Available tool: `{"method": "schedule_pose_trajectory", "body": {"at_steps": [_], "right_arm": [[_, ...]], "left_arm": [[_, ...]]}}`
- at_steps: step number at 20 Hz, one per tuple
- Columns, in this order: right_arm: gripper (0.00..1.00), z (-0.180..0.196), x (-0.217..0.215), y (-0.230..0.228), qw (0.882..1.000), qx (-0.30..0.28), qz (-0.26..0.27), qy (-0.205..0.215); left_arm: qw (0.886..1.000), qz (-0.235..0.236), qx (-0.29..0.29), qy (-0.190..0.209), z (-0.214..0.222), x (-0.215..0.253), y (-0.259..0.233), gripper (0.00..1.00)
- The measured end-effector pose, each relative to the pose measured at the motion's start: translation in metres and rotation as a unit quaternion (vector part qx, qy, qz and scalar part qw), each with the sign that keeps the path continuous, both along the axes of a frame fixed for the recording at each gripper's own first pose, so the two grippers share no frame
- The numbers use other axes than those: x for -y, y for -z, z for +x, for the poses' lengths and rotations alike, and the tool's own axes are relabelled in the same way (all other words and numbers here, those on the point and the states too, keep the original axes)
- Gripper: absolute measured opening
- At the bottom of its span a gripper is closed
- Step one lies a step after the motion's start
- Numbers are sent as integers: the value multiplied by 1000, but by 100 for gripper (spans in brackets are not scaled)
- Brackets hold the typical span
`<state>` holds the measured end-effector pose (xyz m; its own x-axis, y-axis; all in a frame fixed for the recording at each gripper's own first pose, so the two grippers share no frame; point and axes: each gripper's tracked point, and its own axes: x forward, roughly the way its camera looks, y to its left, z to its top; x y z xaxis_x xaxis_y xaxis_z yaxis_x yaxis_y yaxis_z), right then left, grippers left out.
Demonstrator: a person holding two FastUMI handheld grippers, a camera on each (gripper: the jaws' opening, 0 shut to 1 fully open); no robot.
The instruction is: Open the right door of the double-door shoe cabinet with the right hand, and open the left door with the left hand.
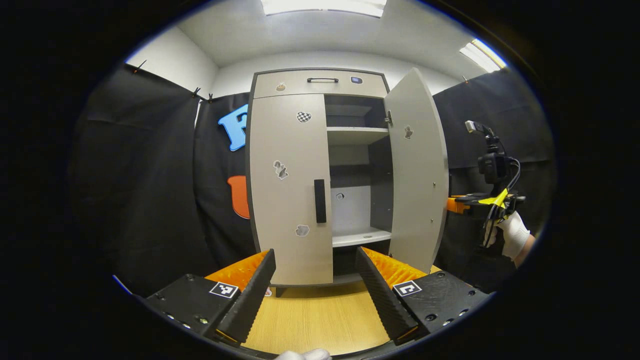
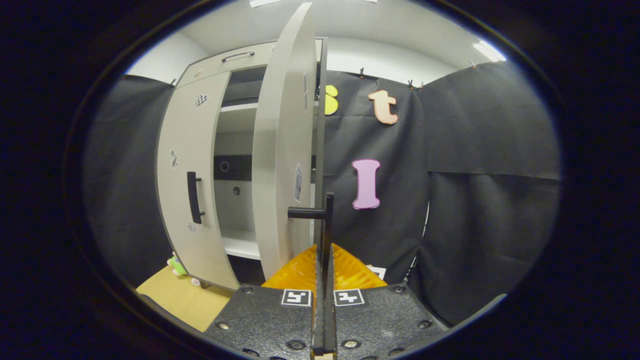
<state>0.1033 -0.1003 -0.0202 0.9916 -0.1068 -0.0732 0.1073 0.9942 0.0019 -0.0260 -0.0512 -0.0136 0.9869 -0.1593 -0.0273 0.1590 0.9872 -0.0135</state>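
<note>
Two doors front the shoe cabinet (image 1: 320, 82), which stands on a wooden table (image 1: 310, 315) against the black booth cloth. Left gripper view, taken from left to right: the left door (image 1: 290, 190) is shut flush with the cabinet front, with a black vertical handle (image 1: 320, 201) near its inner edge and several small stickers on its face. Beside that handle the cabinet interior is exposed, showing a pale shelf (image 1: 357, 135) high up and another low down. The right door (image 1: 417, 170) stands swung outward from the cabinet's right side. Beyond that door's outer edge, the right gripper (image 1: 457, 205) shows, held by a white-gloved hand (image 1: 512, 232).

The left gripper (image 1: 315, 280) sits in front of the cabinet, below the left door's handle, its fingers spread wide with nothing between them and apart from the door.

Right gripper view: the left door (image 2: 187, 185) and its handle (image 2: 194, 197) lie left of the open compartment. The right door (image 2: 280, 150) is seen nearly edge-on, and its black handle (image 2: 325, 220) projects from its outer face. The right gripper (image 2: 324, 260) has its fingers pressed together on that handle's bar.
</note>
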Motion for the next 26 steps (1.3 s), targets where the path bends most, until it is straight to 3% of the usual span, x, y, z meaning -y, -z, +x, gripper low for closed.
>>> {"method": "schedule_pose_trajectory", "body": {"at_steps": [4,10,13,14,15,19,22,23,24,25,26], "right_arm": [[3,1,5,-1,1000,-4,25,-14],[4,2,5,-1,999,-5,32,-13],[4,0,6,-1,1000,-7,27,-10],[4,-1,5,-1,1000,-8,24,-9],[4,-2,6,-4,1000,-8,22,-6],[5,-15,9,-14,1000,-3,16,12],[18,-36,12,-28,999,2,25,34],[24,-43,10,-34,999,6,27,34],[39,-51,5,-41,999,12,29,31],[44,-58,-1,-46,999,11,25,30],[59,-65,-6,-48,999,12,20,31]], "left_arm": [[1000,2,-1,5,2,5,-2,100],[1000,-1,0,6,5,13,-6,96],[1000,-2,0,3,6,10,-6,100],[1000,-1,0,1,4,10,-5,96],[1000,-1,-1,-1,4,9,-5,100],[1000,2,5,-12,2,2,-7,96],[1000,0,6,-11,2,0,-5,100],[1000,-4,4,-11,2,-1,-5,96],[1000,-8,3,-14,2,-3,-4,96],[1000,-10,4,-18,3,-6,-4,96],[1000,-11,5,-20,4,-8,-5,96]]}}
